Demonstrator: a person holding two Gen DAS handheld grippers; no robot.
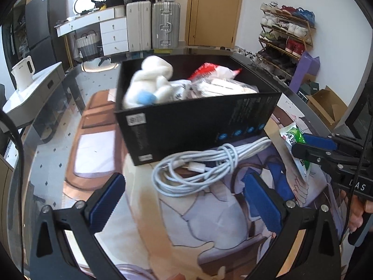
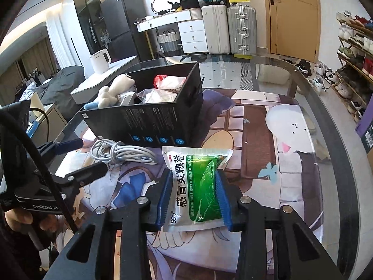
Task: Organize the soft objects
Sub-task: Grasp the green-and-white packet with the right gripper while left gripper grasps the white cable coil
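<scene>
Black box [image 2: 149, 121] already holds a plush toy [image 1: 149, 81] and bags; right tongs [image 2: 194, 198] pinch the green sachet [image 2: 198, 182], left tongs [image 1: 184, 200] spread near the cable [image 1: 198, 165] left on the worktop [image 2: 291, 163]

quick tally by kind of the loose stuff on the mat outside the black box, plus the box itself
green and white packets: 1, clamped in the right tool
white cable bundles: 1
black boxes: 1
total: 3

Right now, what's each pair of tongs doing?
Left tongs: open, empty, near the coiled white cable.
Right tongs: shut on the green-and-white plastic medicine sachet.
</scene>
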